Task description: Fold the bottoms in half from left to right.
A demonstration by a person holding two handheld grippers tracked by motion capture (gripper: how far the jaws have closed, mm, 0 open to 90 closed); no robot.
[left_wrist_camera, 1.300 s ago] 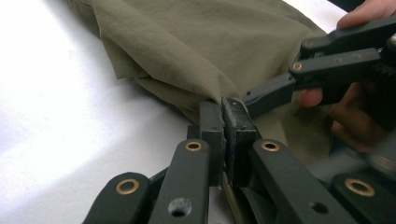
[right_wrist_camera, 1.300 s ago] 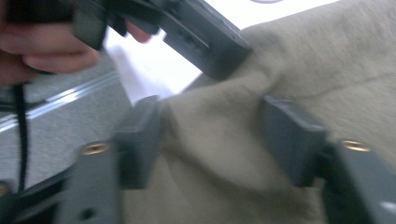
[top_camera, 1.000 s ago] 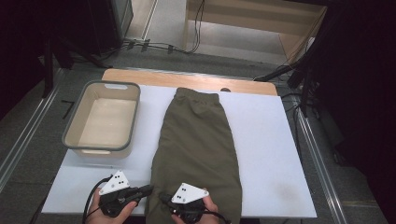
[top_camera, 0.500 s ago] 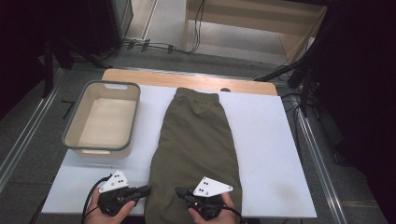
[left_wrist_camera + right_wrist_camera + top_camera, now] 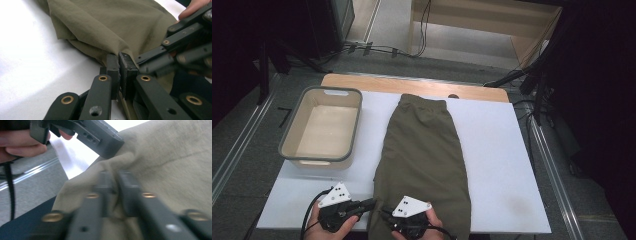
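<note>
from the high view, an olive green pair of trousers (image 5: pixel 424 155) lies folded lengthwise down the middle of the white table top (image 5: pixel 497 165), waistband at the far end, hem at the near edge. a grey plastic tub (image 5: pixel 323 127) sits on the table just beside the trousers on the left. both hands come in at the near edge: the left gripper (image 5: pixel 371 203) points right at the hem's left corner, and the right gripper (image 5: pixel 384 212) points left, the two tips close together over the same corner.

in the left gripper view, the left gripper (image 5: pixel 119 62) has its jaws pressed together with a pinch of the olive cloth (image 5: pixel 112 22) caught between the pads; the fabric bunches up from there across the white surface. the other gripper's black linkage crowds in from the right.

in the right gripper view, blurred, the right gripper (image 5: pixel 115 182) has just been closing; its jaws stand nearly together with a fold of the cloth (image 5: pixel 170 152) gathered between them. the left hand (image 5: pixel 17 143) and its gripper body sit at the top left, touching the fabric.
</note>
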